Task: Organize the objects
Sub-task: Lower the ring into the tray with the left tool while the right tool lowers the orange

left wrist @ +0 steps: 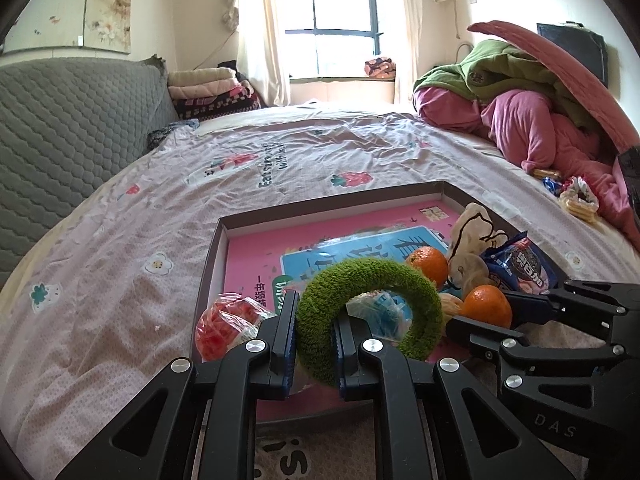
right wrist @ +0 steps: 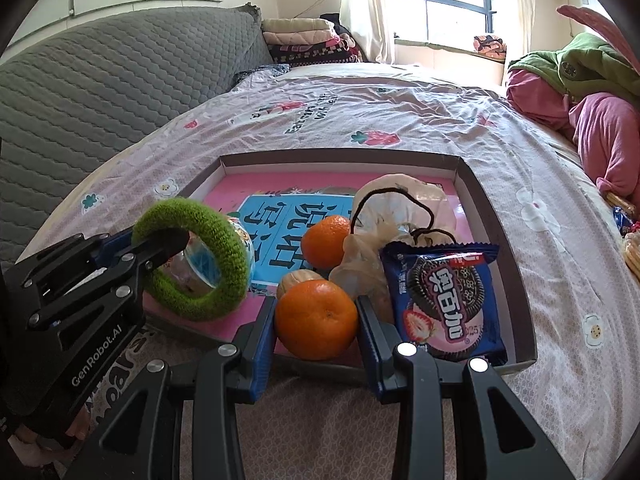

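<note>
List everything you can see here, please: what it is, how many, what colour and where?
tray: one, dark rim, pink floor, on the bed
ring: one, fuzzy green, held over the tray's left side
oranges: two, orange, in the tray, the nearer one between the right fingers
cookie pack: one, blue and pink, tray's right side
pouch: one, beige with dark cord, behind the pack
red packet: one, red in clear wrap, tray's left corner
bedsheet: one, pale pink with strawberries
headboard: one, grey quilted, left
clothes pile: one, pink and green, right
window: one, bright, far wall
left gripper: black, fingers shut on the ring
right gripper: black, fingers around the orange
</note>
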`<act>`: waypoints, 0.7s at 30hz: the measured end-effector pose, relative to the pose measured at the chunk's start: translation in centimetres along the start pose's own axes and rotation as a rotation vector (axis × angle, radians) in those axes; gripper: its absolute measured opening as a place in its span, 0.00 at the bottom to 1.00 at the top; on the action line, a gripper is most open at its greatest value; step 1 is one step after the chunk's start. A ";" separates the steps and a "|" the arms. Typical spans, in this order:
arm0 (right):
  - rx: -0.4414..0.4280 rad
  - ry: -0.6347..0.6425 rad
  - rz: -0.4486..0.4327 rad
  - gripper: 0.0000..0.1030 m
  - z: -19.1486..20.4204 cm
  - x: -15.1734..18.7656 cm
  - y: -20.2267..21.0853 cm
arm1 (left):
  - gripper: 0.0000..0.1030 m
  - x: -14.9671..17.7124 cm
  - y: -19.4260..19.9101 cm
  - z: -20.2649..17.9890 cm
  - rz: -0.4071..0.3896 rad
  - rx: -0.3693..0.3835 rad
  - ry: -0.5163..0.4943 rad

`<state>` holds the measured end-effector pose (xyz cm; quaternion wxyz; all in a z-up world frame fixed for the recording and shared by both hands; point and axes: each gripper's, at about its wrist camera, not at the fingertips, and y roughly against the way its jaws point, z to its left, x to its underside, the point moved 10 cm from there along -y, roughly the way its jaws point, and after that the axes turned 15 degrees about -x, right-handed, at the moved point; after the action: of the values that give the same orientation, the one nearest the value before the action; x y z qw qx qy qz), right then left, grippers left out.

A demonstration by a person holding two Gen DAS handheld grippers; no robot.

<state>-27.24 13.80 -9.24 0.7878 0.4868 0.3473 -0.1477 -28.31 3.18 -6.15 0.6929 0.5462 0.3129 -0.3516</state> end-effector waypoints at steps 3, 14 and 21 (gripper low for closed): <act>-0.002 -0.001 0.000 0.38 -0.1 0.0 0.0 | 0.15 0.1 0.3 -0.3 -0.008 0.004 -0.013; 0.024 -0.016 -0.008 0.38 -0.4 -0.1 0.4 | 0.16 0.9 0.4 -1.0 0.016 0.006 -0.037; 0.030 -0.013 -0.003 0.39 -0.3 0.0 0.6 | 0.16 1.7 0.0 -1.2 0.056 0.020 -0.033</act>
<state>-27.01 14.38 -8.96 0.7824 0.4970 0.3408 -0.1574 -27.42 4.08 -7.76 0.7022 0.5556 0.2824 -0.3441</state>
